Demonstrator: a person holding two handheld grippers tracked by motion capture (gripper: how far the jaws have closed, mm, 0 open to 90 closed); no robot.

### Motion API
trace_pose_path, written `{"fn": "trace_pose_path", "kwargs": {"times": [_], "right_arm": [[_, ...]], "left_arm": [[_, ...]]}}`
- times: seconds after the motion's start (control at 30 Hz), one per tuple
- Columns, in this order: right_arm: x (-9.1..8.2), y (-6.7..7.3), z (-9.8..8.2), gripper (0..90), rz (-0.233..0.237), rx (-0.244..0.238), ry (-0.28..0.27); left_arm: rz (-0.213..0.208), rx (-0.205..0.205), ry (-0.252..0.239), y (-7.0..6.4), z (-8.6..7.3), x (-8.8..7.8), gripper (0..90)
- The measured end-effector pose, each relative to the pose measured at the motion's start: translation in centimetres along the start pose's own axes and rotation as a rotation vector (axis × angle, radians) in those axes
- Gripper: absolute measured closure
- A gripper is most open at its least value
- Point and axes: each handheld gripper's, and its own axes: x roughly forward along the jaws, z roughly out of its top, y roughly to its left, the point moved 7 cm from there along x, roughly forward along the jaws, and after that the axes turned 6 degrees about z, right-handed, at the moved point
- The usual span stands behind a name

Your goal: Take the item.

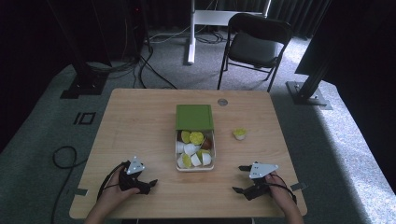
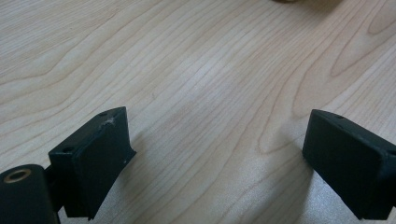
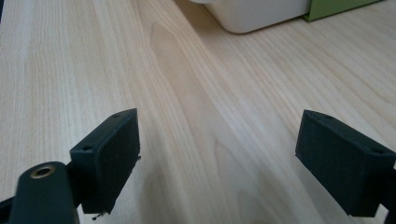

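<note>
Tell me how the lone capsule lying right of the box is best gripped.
Grip the capsule across its white body just under the yellow-green top, coming down from above with the right gripper, probably. It sits alone on the table, apart from the box, so both sides look free.

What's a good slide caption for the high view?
Both tools, left and right, rest open beside a white box of cups.

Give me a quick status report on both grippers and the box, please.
Left gripper open, empty. Right gripper open, empty. White box of cups uncovered, green lid behind it; one cup loose outside.
</note>
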Motion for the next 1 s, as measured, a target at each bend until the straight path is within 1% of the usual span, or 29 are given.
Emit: {"fn": "trace_pose_path", "kwargs": {"times": [0.17,0.23,0.3,0.37,0.4,0.5,0.57,0.63,1.0], "right_arm": [[-0.2,0.3,-0.9,13.5,-0.018,-0.007,0.032],[-0.3,0.3,-1.1,13.5,-0.014,-0.011,0.041],[-0.5,0.3,-1.2,13.5,-0.021,0.004,0.039],[-0.5,0.2,-1.7,12.5,-0.037,0.012,0.077],[-0.5,0.3,-1.7,12.9,-0.036,0.010,0.076],[-0.6,0.4,-1.8,12.7,-0.016,0.031,0.082],[-0.6,0.4,-2.0,12.0,-0.004,0.059,0.089],[-0.7,0.2,-2.0,12.0,-0.021,0.078,0.089],[-0.7,0.1,-2.0,11.9,-0.026,0.080,0.088]], "left_arm": [[0.000,0.000,0.000,0.0,0.0,0.0,8.8],[0.000,0.000,0.000,0.0,0.0,0.0,8.8],[0.000,0.000,0.000,0.0,0.0,0.0,8.8],[0.000,0.000,0.000,0.0,0.0,0.0,8.8],[0.000,0.000,0.000,0.0,0.0,0.0,8.8],[0.000,0.000,0.000,0.0,0.0,0.0,8.8],[0.000,0.001,0.000,0.0,0.0,0.0,8.8],[0.000,0.001,0.000,0.0,0.0,0.0,8.8],[0.000,0.000,0.000,0.0,0.0,0.0,8.8]]}}
